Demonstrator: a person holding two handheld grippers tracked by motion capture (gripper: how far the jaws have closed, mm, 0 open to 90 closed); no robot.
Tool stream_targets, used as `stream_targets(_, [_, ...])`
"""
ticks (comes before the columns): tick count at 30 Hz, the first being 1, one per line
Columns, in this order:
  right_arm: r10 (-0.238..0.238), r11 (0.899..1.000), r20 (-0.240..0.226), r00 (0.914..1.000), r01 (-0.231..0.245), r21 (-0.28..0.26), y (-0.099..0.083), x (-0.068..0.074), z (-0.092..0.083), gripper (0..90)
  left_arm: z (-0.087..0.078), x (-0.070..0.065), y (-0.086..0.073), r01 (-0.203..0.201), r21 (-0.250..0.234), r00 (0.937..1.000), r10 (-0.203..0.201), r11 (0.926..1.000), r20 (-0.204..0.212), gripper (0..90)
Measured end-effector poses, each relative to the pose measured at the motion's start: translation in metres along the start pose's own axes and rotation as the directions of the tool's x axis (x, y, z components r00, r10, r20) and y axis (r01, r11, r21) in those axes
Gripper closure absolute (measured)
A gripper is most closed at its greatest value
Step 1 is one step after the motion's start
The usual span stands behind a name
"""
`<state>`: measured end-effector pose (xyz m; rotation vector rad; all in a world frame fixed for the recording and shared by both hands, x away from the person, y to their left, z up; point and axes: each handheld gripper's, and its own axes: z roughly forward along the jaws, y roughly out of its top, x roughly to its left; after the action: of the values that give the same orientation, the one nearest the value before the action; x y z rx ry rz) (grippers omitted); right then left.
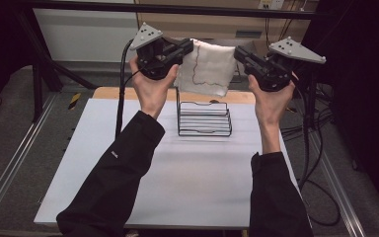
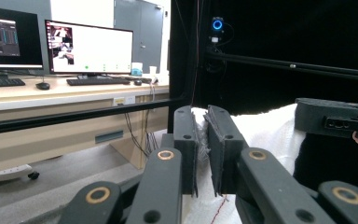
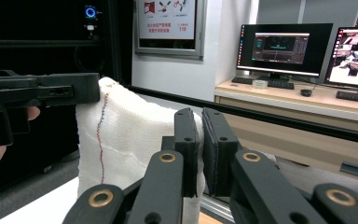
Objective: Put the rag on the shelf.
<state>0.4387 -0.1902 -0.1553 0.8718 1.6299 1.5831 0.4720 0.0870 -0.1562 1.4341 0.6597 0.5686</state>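
Two sets of tongs are up in the air here, and between them hangs a white cloth point(image 1: 208, 69) with a thin line of coloured stitching wandering down it. The left tongs point(image 1: 190, 48) have the cloth's upper left corner pinched, the right tongs point(image 1: 238, 53) the upper right, and the fabric is spread flat between them, well above the table point(image 1: 177, 182). From the left gripper view, the jaws stand nearly together with a thin edge of white fabric caught between the pads; the right gripper view tells the same story, jaws narrow and clamped on the cloth's top edge.

Directly below the hanging cloth sits a black wire rack point(image 1: 204, 118) on the table, its slots running side to side.

As I read it, this is the carry-and-present stage: the cloth is lifted and held taut, not yet placed. My guess is that the rack is the destination. What the next move calls for is keeping both corners level and the fabric stretched while lowering it, so the bottom edge meets the rack squarely rather than bunching. Only once it rests there should either grip let go.
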Motion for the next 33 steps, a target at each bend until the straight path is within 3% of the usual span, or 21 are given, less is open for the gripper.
stream_targets(20, [0.013, 1.000, 0.007, 0.9999, -0.013, 0.007, 0.014, -0.021, 0.037, 85.4, 0.026, 0.021, 0.014, -0.004, 0.014, 0.9988, 0.005, 0.9999, -0.048, 82.4])
stream_targets(23, [0.017, 1.000, 0.004, 0.9998, -0.017, 0.012, 0.015, -0.024, 0.044, 85.4, 0.030, 0.026, 0.016, 0.012, 0.011, 0.9985, -0.012, 0.9999, -0.054, 82.5])
stream_targets(33, [0.012, 0.999, 0.013, 0.9998, -0.013, 0.038, 0.012, -0.031, 0.056, 85.4, 0.039, 0.032, 0.008, 0.013, 0.033, 0.9977, -0.010, 0.9994, -0.067, 82.4])
